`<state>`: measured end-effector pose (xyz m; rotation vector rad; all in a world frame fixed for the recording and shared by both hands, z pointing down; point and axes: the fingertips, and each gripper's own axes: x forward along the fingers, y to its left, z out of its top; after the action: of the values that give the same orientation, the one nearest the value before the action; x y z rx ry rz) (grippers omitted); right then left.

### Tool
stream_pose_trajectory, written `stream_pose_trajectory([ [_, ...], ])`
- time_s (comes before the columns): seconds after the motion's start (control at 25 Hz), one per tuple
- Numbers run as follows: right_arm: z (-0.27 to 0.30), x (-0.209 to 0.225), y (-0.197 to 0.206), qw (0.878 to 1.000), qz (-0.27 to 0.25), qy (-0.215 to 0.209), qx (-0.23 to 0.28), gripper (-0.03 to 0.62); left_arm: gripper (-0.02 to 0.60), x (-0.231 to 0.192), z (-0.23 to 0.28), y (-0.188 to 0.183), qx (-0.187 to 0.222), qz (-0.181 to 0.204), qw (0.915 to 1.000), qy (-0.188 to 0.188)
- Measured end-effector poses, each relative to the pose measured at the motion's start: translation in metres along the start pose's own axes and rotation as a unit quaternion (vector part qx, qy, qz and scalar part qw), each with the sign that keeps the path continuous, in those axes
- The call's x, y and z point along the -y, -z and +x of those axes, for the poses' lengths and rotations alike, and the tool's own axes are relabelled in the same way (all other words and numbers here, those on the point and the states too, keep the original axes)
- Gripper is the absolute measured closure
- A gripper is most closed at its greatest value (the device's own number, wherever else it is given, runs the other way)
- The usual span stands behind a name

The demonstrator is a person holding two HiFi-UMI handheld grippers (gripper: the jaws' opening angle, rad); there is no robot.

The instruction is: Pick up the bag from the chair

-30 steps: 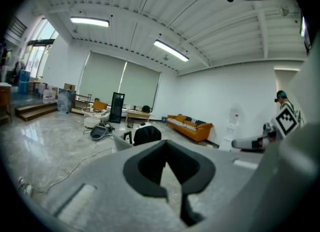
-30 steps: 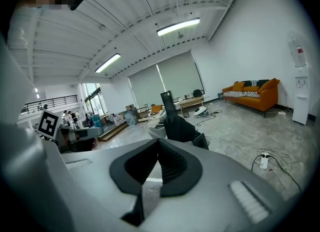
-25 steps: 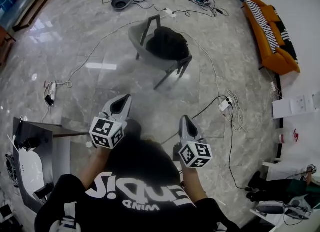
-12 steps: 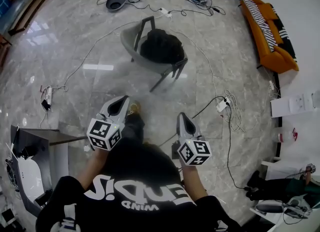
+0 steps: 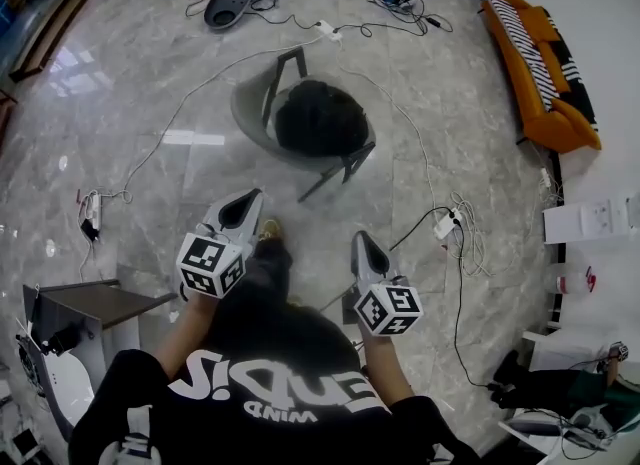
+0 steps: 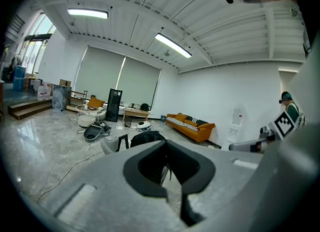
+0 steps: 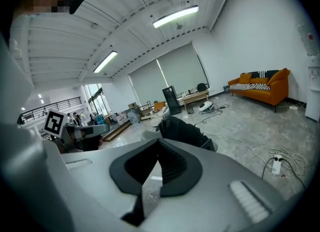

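Jaws: both pairs are closed tip to tip with nothing between them, on the left gripper (image 6: 167, 149) and on the right gripper (image 7: 159, 146) alike.
Bag: the black soft bag (image 5: 318, 119) sits slumped on the seat of the grey shell chair with dark legs (image 5: 244, 113), at 12 o'clock from the person and well apart from both grippers.
Grippers: in the head view the left gripper (image 5: 252, 196) and the right gripper (image 5: 358, 238) are held side by side at chest level, both pointing to 12 o'clock, toward the chair.
Step in hand: to my eye this is the closing-in; neither gripper holds or touches the bag.
Next move calls for: getting within reach of the seat, parting one pair of jaws, and finding a strap or fold to close on. I can't make out any handle from here.
Head view only: it shows the white cables (image 5: 420, 153) trailing over the grey marble floor (image 5: 130, 83) round the chair, and the orange sofa (image 5: 545, 63) at 2 o'clock.
Gripper views only: they show the bag (image 7: 182, 130) from the side, bulging above the seat rim, and the pads themselves. The left gripper view has the bag (image 6: 145, 137) just over its jaws.
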<state>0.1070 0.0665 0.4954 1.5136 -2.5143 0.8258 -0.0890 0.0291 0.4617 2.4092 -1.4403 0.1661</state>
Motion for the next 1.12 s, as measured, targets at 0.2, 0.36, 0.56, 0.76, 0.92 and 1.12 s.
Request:
stream_pose_trajectory([
  [0.2, 0.061, 0.02, -0.027, 1.0, 0.022, 0.008, -0.011, 0.594, 0.58, -0.043, 0.059, -0.028, -0.006, 0.001, 1.0, 0.004],
  [0.36, 0.102, 0.03, -0.06, 1.0, 0.02, 0.02, -0.006, 0.594, 0.58, -0.071, 0.099, -0.052, -0.008, 0.002, 0.9998, 0.017],
  [0.56, 0.14, 0.04, -0.095, 0.999, 0.021, 0.034, 0.005, 0.594, 0.58, -0.097, 0.143, -0.076, -0.016, 0.007, 0.9993, 0.034],
  [0.76, 0.171, 0.043, -0.116, 0.998, 0.03, 0.048, 0.012, 0.594, 0.578, -0.119, 0.169, -0.089, -0.023, 0.008, 0.9984, 0.05],
  [0.92, 0.183, 0.047, -0.124, 0.997, 0.043, 0.056, 0.018, 0.594, 0.578, -0.13, 0.184, -0.093, -0.026, 0.007, 0.9978, 0.061],
  [1.12, 0.193, 0.059, -0.129, 0.997, 0.051, 0.063, 0.012, 0.594, 0.578, -0.132, 0.202, -0.097, -0.027, 0.002, 0.9973, 0.069],
])
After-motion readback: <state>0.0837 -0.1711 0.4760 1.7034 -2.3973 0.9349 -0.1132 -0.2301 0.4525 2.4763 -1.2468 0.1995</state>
